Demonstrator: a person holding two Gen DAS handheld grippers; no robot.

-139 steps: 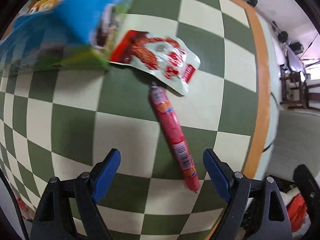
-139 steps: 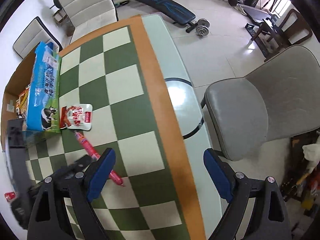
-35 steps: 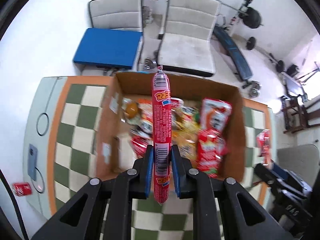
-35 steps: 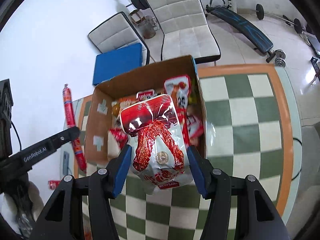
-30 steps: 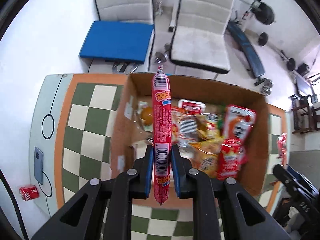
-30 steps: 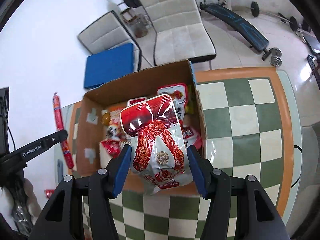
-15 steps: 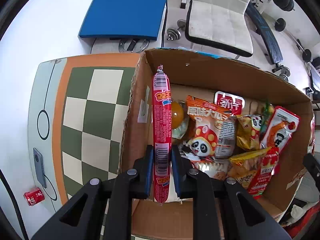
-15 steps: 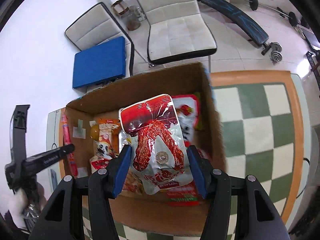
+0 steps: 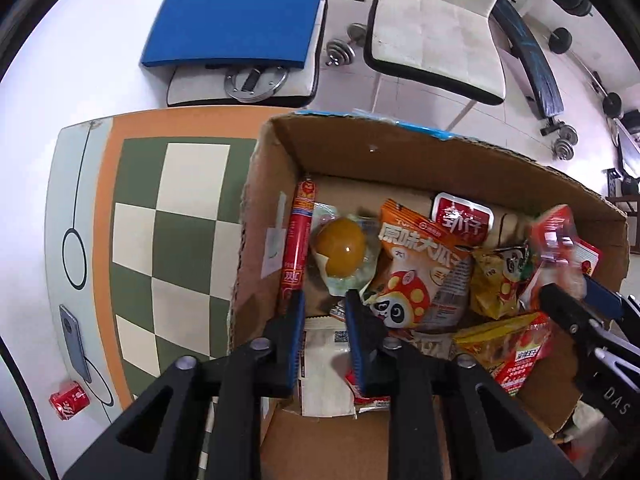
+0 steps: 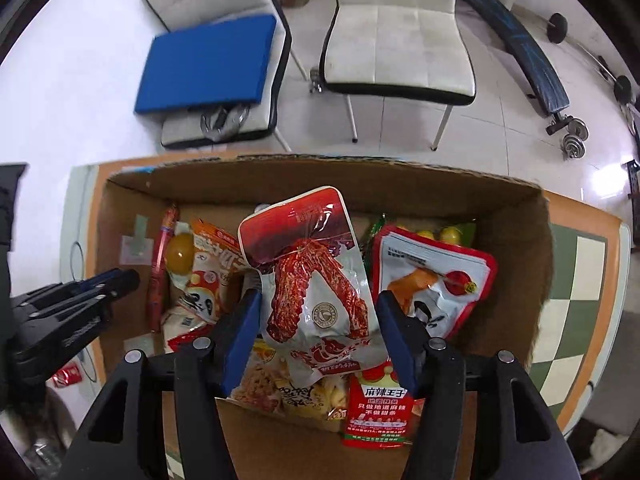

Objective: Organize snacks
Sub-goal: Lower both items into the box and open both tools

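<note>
A cardboard box (image 9: 400, 148) full of snack packs stands on the checkered table. My left gripper (image 9: 322, 304) is open inside the box at its left end. The red sausage stick (image 9: 296, 240) lies free against the box's left wall, beside the left finger (image 9: 294, 320). My right gripper (image 10: 318, 300) is shut on a white and red chicken-wing pouch (image 10: 316, 276) and holds it just above the packs in the middle of the box (image 10: 320, 172). The sausage (image 10: 160, 264) and the left gripper (image 10: 116, 280) also show in the right wrist view.
In the box lie a panda pack (image 9: 420, 276), a packed egg (image 9: 340, 246), yellow packs and red pouches (image 10: 432, 276). A phone (image 9: 74, 342) lies at the table's left edge and a red can (image 9: 68, 400) on the floor. Chairs (image 10: 396, 32) stand behind the table.
My left gripper has gone down into the box and opened, letting the sausage drop against the left wall. My right gripper has come lower over the box with the pouch.
</note>
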